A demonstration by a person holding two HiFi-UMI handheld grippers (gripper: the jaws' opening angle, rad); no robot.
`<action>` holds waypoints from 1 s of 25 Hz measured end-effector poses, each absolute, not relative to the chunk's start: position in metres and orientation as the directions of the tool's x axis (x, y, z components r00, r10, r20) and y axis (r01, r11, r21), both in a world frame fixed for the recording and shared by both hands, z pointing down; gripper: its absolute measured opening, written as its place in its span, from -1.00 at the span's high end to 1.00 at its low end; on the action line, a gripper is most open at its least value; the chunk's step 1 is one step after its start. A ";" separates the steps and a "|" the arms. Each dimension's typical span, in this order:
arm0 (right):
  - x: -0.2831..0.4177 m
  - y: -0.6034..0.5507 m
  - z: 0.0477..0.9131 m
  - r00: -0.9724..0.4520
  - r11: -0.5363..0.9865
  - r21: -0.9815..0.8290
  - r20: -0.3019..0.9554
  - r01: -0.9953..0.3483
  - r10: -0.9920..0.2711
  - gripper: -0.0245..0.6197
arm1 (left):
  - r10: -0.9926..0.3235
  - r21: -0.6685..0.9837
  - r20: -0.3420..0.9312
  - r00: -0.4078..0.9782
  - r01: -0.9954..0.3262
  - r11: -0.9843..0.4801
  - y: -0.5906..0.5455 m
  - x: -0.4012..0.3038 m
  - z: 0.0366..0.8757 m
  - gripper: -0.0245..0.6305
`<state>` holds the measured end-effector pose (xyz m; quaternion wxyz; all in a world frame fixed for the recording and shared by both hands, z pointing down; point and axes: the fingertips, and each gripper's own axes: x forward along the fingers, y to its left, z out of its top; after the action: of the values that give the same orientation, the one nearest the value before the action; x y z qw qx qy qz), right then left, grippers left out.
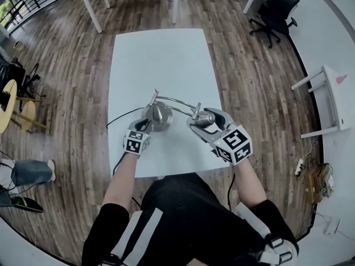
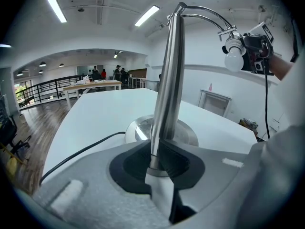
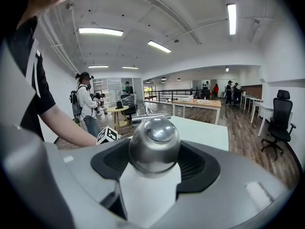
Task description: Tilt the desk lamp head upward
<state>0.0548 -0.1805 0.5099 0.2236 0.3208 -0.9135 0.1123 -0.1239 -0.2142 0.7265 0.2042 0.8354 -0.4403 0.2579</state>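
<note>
No brand name or word can be read anywhere; the only print is the black-and-white square pattern on each marker cube (image 1: 136, 143). The desk lamp (image 1: 161, 115) stands on the near part of a white table (image 1: 161, 60). Its round base (image 2: 188, 133) is partly hidden behind the left gripper (image 2: 159, 163) in that gripper's own view. The black cable (image 1: 119, 115) runs off the table's left edge, and its far end cannot be seen. In the head view the lamp head (image 3: 154, 144) is mostly covered by the right gripper (image 1: 202, 121). The white bulb (image 2: 234, 57) shows only in the left gripper view, pointing out at the end of the curved arm. The left gripper's jaws are nearly together, clamped on the upright steel post (image 2: 167, 89) just above the base. The right gripper's jaws stand wide, and their ribbed black pads press on either side of the rounded metal lamp head.
</note>
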 end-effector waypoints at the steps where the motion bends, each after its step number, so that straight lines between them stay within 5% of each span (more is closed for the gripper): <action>1: 0.054 -0.181 0.506 -0.696 0.769 -0.057 0.473 -0.636 -0.540 -0.01 | -0.631 0.114 0.610 0.479 -0.841 -0.529 -0.214 -0.124 0.726 0.75; 25: 0.039 -0.192 0.435 -0.759 0.788 0.024 0.252 -0.616 -0.601 -0.01 | -0.607 0.100 0.631 0.482 -0.827 -0.553 -0.214 -0.123 0.728 0.74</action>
<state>0.0387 -0.1915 0.4354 0.1240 0.3245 -0.9372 0.0302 -0.1232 -0.2140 0.7283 0.2003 0.8373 -0.4283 0.2745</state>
